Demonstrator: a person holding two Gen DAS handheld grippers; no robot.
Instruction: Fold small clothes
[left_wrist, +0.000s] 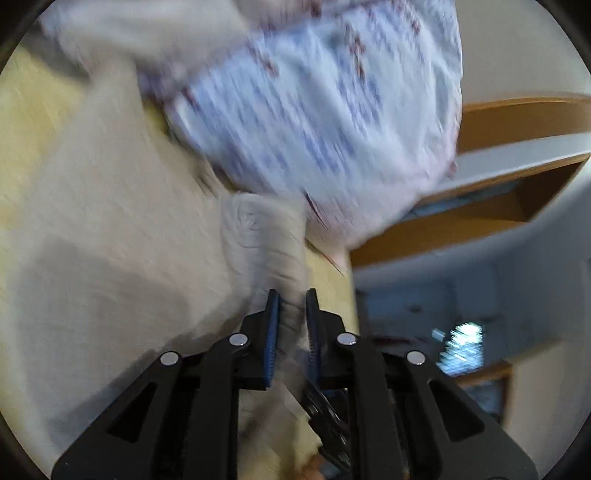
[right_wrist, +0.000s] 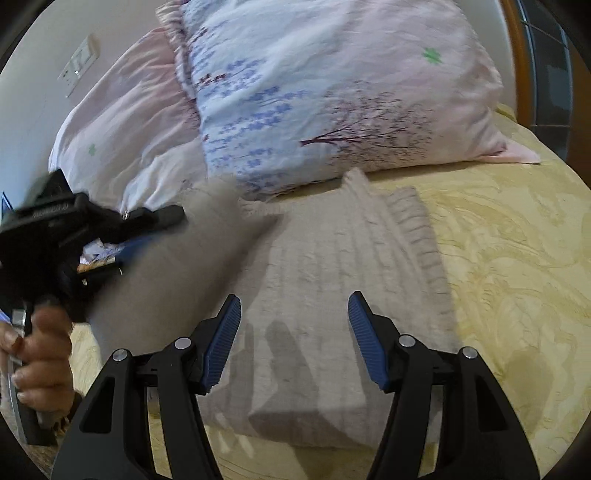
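A beige knitted sweater lies across a yellow patterned bedspread, its ribbed hem toward one o'clock in the right wrist view and a folded edge nearest the camera at six o'clock. Two pillows rest at the head of the bed: one printed with blue blossoms and a dark tree at twelve o'clock, just touching the sweater's far edge, and a pale pink one at ten o'clock beside a wall switch plate.

The right gripper hovers over the sweater with its blue-padded fingers spread wide and nothing between them; their shadows fall on the knit below.

The left gripper is clenched on a bunched strip of the sweater, the blue pads pinching the cloth between them, and the fabric runs from the tips toward twelve o'clock and spreads away to nine o'clock. The left wrist view is blurred. From the right wrist view, that gripper appears at nine o'clock, gripped by a person's hand at eight o'clock, with a fold of the sweater raised beside it.

At three o'clock in the left wrist view, a wooden bed frame shows past the blossom pillow.
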